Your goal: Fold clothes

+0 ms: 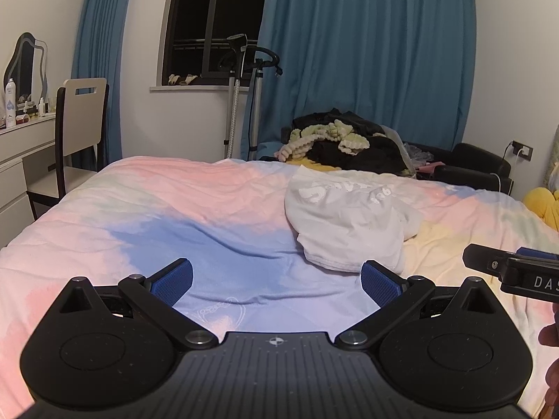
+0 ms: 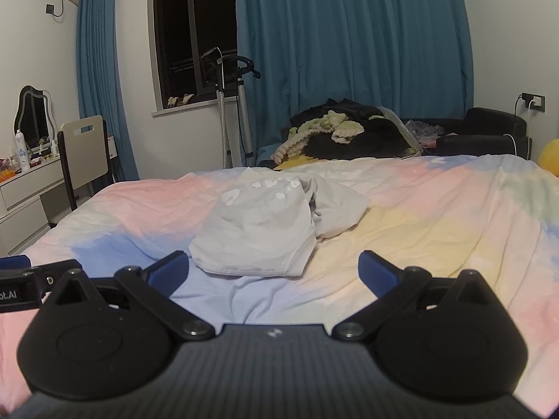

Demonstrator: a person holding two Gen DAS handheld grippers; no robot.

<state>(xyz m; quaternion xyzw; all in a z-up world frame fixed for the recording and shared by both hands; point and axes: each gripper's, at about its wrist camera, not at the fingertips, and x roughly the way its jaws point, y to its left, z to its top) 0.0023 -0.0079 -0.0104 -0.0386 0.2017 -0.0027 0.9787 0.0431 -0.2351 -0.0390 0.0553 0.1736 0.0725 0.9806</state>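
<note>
The bed (image 1: 216, 202) filled most of both views, covered by a pastel blanket (image 2: 436, 209) in pink, blue and yellow patches. Behind it hung blue curtains (image 1: 367, 52) on either side of a dark window (image 1: 209, 17), with a garment steamer (image 1: 239, 80) standing below the sill. A pile of dark and pale-green clothes (image 1: 335, 139) sat beyond the far edge of the bed, next to a black armchair (image 1: 478, 164). Far off to the left of the fingers stood a white desk (image 1: 24, 139) with a mirror (image 1: 26, 63) and bottles on it, and a chair (image 1: 82, 122) pulled up beside it.

The white T-shirt (image 1: 346, 216) lay partly folded and rumpled on the blanket, its printed side up. In the left wrist view it was ahead of and just beyond the right-hand finger; in the right wrist view (image 2: 258, 230) it lay ahead, between the two fingers and nearer the left one, apart from both.

The left gripper (image 1: 276, 279) hovered low over the blue patch with its blue-padded fingers (image 1: 174, 279) spread wide and nothing between them. The right gripper (image 2: 274, 272) was likewise spread wide and empty, its fingers (image 2: 379, 272) clear of the shirt. Each gripper showed at the edge of the other's view, side by side.
</note>
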